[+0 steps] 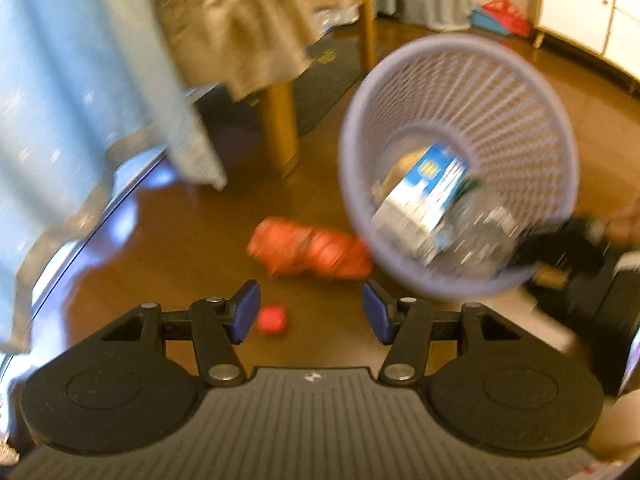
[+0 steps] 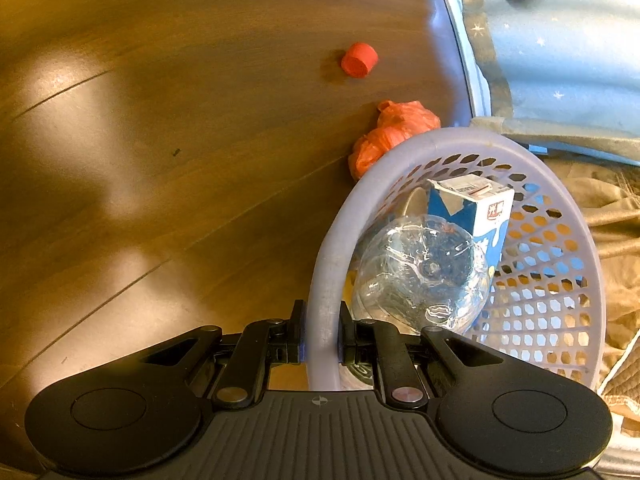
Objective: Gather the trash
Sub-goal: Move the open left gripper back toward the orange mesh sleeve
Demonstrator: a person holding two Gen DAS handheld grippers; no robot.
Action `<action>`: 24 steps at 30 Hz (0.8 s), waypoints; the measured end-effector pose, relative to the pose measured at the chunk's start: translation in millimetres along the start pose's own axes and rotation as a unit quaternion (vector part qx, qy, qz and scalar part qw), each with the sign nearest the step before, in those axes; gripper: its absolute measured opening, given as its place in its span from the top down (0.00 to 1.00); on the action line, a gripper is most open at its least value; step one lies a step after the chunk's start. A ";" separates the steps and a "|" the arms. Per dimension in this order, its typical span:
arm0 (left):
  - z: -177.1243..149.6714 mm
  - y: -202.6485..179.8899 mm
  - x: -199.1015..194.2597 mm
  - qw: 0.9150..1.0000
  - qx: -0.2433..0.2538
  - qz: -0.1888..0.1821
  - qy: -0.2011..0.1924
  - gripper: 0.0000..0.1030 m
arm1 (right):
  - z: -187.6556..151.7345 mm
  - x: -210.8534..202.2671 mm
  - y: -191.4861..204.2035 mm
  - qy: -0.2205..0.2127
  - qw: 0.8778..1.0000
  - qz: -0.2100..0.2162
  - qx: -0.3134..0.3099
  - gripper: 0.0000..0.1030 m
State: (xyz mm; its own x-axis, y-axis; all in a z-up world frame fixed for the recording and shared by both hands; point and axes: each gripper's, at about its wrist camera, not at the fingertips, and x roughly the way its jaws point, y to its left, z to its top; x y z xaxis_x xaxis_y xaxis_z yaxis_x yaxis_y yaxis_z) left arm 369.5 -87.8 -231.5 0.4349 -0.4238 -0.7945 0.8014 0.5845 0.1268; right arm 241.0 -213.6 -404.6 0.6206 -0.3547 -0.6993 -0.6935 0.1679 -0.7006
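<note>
A lilac mesh basket [image 2: 404,148] hangs tilted over the wooden floor, and my right gripper [image 2: 322,334] is shut on its rim. Inside lie a blue and white carton [image 2: 484,208] and a clear plastic bottle [image 2: 424,272]. The left wrist view shows the same basket [image 1: 472,44] at the right with the carton [image 1: 428,196] in it. A crumpled orange bag [image 1: 308,250] lies on the floor beside the basket. A small red cap [image 1: 273,319] rests nearer, just beside the left pad of my left gripper [image 1: 310,312], which hovers open with nothing between its fingers. The bag [image 2: 394,134] and cap [image 2: 359,60] also show in the right wrist view.
A blue starred curtain [image 1: 80,80] hangs at the left, with tan cloth [image 1: 248,20] draped over a wooden table leg [image 1: 282,124]. A dark mat [image 1: 324,76] lies behind. White cabinets [image 1: 592,12] line the far right wall, with a red and blue item [image 1: 504,16] on the floor there.
</note>
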 end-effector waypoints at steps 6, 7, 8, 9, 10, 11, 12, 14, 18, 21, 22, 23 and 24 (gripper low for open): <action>-51.7 37.9 2.8 0.998 -0.025 0.048 0.036 0.50 | -5.4 6.3 -6.9 0.010 1.000 -0.007 0.006 0.90; -59.9 44.1 2.8 0.997 -0.032 0.054 0.040 0.50 | -6.7 7.5 -8.6 0.012 1.000 -0.008 0.007 0.90; -68.4 51.1 3.4 0.996 -0.042 0.061 0.044 0.50 | -8.1 9.0 -9.8 0.014 1.000 -0.009 0.008 0.90; -75.2 56.2 2.8 0.995 -0.048 0.068 0.045 0.48 | -9.8 11.0 -11.5 0.017 1.000 -0.010 0.009 0.90; -81.9 61.8 3.5 0.994 -0.056 0.075 0.049 0.47 | -11.1 12.9 -12.8 0.019 1.000 -0.011 0.010 0.90; -89.5 67.8 5.2 0.993 -0.064 0.081 0.054 0.46 | -12.5 15.1 -14.1 0.022 1.000 -0.012 0.009 0.90; -94.4 72.4 6.9 0.992 -0.070 0.085 0.057 0.46 | -14.5 16.1 -14.9 0.024 1.000 -0.013 0.009 0.90; -104.8 82.2 10.1 0.990 -0.083 0.095 0.061 0.46 | -16.3 18.8 -17.6 0.025 1.000 -0.013 0.008 0.90; -120.6 98.0 19.4 0.986 -0.109 0.111 0.064 0.43 | -17.6 18.1 -19.2 0.021 1.000 -0.014 -0.004 0.90; -127.6 103.9 31.9 0.984 -0.115 0.121 0.066 0.43 | -15.3 18.1 -19.8 0.013 0.999 -0.018 -0.023 0.90; -129.6 105.3 36.8 0.984 -0.115 0.122 0.067 0.43 | -14.1 17.9 -21.3 0.010 0.999 -0.018 -0.026 0.90; -131.1 105.7 41.8 0.983 -0.115 0.124 0.068 0.43 | -13.5 17.5 -23.3 0.007 0.999 -0.019 -0.025 0.90; -133.2 106.4 45.9 0.983 -0.115 0.126 0.068 0.43 | -12.4 17.9 -25.4 0.007 1.000 -0.018 -0.022 0.90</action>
State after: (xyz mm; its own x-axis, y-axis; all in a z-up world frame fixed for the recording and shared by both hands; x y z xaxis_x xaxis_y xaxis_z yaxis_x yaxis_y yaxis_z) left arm 420.1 47.1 -333.5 0.5356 -0.1578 -0.8296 0.5543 0.8068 0.2044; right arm 265.2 -235.6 -397.5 0.6404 -0.3720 -0.6719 -0.6865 0.1151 -0.7180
